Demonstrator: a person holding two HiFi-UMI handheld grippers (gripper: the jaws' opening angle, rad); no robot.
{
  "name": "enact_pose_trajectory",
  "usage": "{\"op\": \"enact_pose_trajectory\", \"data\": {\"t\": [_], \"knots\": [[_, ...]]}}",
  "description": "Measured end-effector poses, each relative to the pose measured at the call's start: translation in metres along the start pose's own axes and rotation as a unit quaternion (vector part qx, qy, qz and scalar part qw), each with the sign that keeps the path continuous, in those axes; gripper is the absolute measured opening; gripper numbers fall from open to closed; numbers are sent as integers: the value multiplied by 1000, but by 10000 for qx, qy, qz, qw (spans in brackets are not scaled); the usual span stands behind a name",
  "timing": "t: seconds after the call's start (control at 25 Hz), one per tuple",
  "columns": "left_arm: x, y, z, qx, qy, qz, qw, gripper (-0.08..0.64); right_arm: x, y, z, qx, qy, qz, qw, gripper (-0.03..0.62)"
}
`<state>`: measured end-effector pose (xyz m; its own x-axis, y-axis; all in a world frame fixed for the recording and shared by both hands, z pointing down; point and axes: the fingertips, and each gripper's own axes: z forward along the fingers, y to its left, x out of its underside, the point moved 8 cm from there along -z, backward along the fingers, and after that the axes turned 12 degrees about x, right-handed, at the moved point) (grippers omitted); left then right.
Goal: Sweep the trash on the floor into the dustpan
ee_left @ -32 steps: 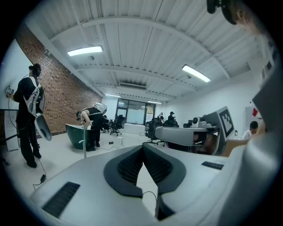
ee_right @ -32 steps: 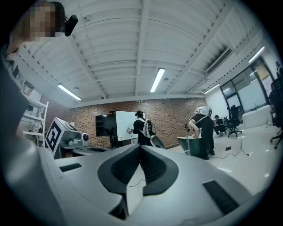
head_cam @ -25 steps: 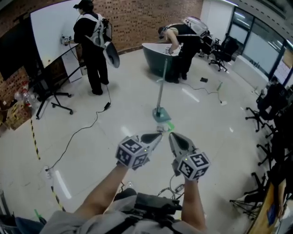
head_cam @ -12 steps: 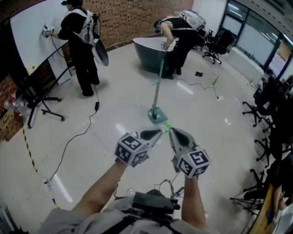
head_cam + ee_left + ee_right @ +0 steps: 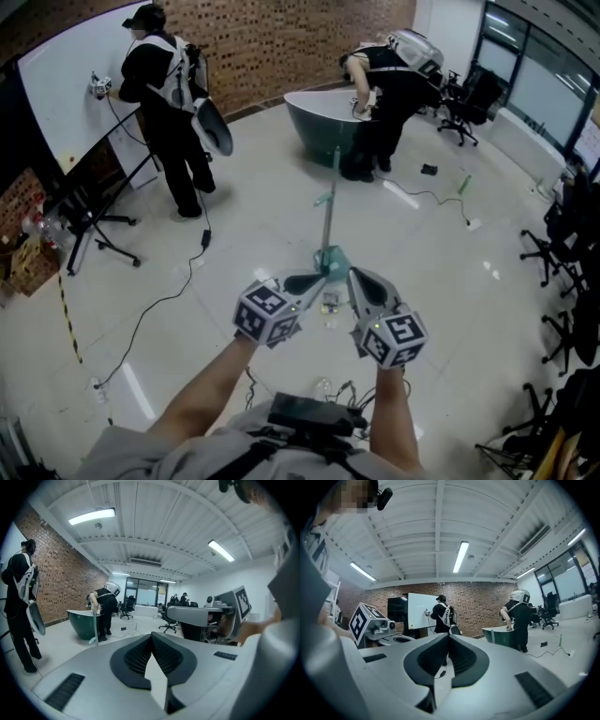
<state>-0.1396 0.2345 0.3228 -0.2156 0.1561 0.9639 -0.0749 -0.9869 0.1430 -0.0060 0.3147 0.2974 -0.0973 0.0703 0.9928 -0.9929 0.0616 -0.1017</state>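
Dustpan stood on the floor just ahead, its long handle pointing straight up. The left claw and the right claw were each pressed together, holding nothing, and both looked about as near to it

The room is evenly bright. Long ceiling strip lights shine from above, and daylight enters through the windows on the right. The glossy white floor carries pale glare streaks, and shadows on it are faint. All views bow straight lines towards the edges, and both gripper views sit in a dark round vignette. Close to the lens, the left gripper and right gripper look slightly soft.
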Motion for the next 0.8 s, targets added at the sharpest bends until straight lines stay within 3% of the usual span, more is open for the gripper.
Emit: {"op": "enact_pose_trajectory", "data": {"t": [0.4,0.8], "knots": [[-37,64,82,-674,-120,15,9977,0,-22,-99,81,-505,75,145,9986,2],[-40,169,129,-564,-122,-191,9982,0,-15,-132,180,-459,342,-106,9983,2]]}}
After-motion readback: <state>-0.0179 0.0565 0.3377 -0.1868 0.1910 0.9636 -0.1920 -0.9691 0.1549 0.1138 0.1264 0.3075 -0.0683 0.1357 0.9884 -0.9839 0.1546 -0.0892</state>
